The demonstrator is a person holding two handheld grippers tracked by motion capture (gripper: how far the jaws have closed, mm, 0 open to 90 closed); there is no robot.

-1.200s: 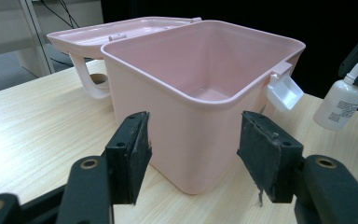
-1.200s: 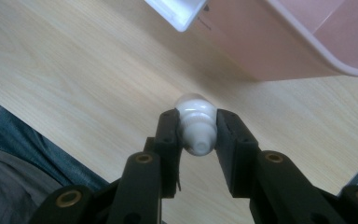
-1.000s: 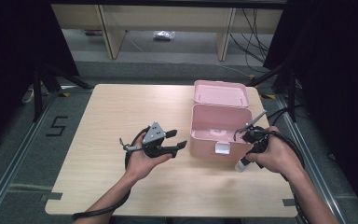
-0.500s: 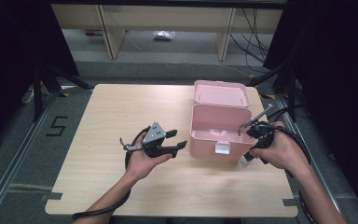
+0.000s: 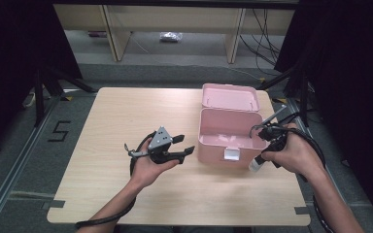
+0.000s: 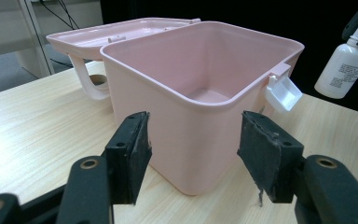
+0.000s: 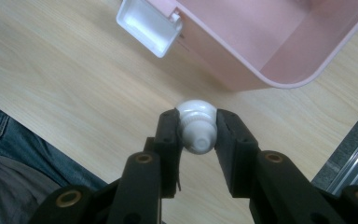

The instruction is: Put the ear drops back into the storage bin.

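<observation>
A pink plastic box (image 5: pixel 213 145) stands open on the table, its lid (image 5: pixel 230 96) folded back and a white latch (image 5: pixel 232 154) on its front. In the left gripper view the box (image 6: pixel 200 79) looks empty. My left gripper (image 5: pixel 184 143) hovers left of the box, pointing at it, jaws open (image 6: pixel 196 128) with nothing between them. My right gripper (image 5: pixel 263 156) points down just off the box's front right corner. It is shut (image 7: pixel 196 117) on the top of a small white bottle (image 7: pixel 196 133), which hangs upright (image 5: pixel 256 164) close over the table.
The wooden table (image 5: pixel 116 116) is bare on its left half and along the front edge. The person's legs in jeans (image 7: pixel 23 154) sit below the near edge. Shelving legs and cables (image 5: pixel 262 43) stand on the floor behind the table.
The right hand has shifted slightly to the right with the bottle held in its jaws. The left hand and the box have stayed put.
</observation>
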